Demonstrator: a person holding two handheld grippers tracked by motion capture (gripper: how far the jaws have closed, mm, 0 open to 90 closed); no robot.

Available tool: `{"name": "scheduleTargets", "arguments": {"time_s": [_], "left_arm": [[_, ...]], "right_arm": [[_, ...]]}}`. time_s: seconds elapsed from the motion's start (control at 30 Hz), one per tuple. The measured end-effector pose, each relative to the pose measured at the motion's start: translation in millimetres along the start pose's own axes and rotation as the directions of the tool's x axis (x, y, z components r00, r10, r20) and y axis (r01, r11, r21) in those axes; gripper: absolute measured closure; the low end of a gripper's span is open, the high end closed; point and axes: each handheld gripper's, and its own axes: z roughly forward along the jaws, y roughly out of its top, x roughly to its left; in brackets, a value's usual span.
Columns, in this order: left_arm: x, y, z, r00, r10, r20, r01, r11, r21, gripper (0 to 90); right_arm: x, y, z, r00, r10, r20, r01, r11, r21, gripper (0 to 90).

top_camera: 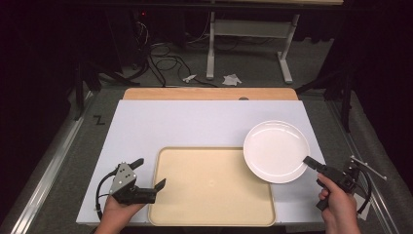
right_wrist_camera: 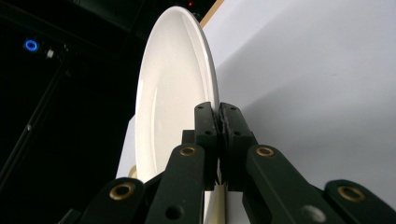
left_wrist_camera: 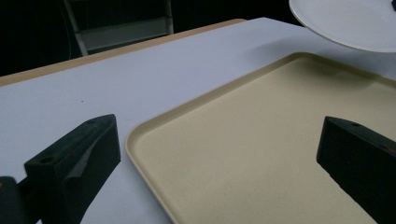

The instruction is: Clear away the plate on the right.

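White plate (top_camera: 276, 151) is pinched at its near rim in my right claw (top_camera: 309, 161), riding above the white mat w/ one edge overhanging the beige tray's (top_camera: 212, 222) right corner. Jaws clamped tight on the rim, so it's a thin grip; I'd keep the wrist level & go slow so it doesn't pivot. Left claw (top_camera: 149, 173) spread wide, nothing in it, parked at the tray's left edge. Next, I reckon: center plate over tray, lower flat, then let go.

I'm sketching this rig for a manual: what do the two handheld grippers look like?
Both are black, each with two blocky jaws. The left gripper carries a grey three-cornered plate and a looping black cable. The right gripper has brass-coloured pivot pins, a pale plate and a black cable. No sleeves visible.
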Motion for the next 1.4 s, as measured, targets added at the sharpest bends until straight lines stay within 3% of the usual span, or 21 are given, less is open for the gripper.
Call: {"name": "scheduleTargets", "arguments": {"time_s": [0.43,0.8,1.33,1.4], "left_arm": [[0.2,0.1,-0.1,1.0,0.003,0.002,-0.003,1.0,-0.004,0.6],[-2.0,1.5,-1.2,0.9999,0.012,0.004,-0.012,0.9998,-0.012,0.6],[-1.1,0.6,1.0,0.9997,0.017,0.016,-0.017,0.9999,-0.003,0.6],[-1.4,0.8,0.8,0.9997,0.017,0.015,-0.017,0.9998,-0.004,0.6]], "right_arm": [[26.6,-16.3,34.3,0.9972,-0.049,-0.057,0.053,0.996,0.072,89.0],[44.3,-35.8,46.7,0.9912,-0.083,-0.103,0.096,0.987,0.127,89.0],[65.7,-59.1,66.8,0.9814,-0.137,-0.134,0.165,0.961,0.223,89.0],[68.3,-62.9,70.9,0.9789,-0.15,-0.139,0.181,0.954,0.24,89.0]]}}
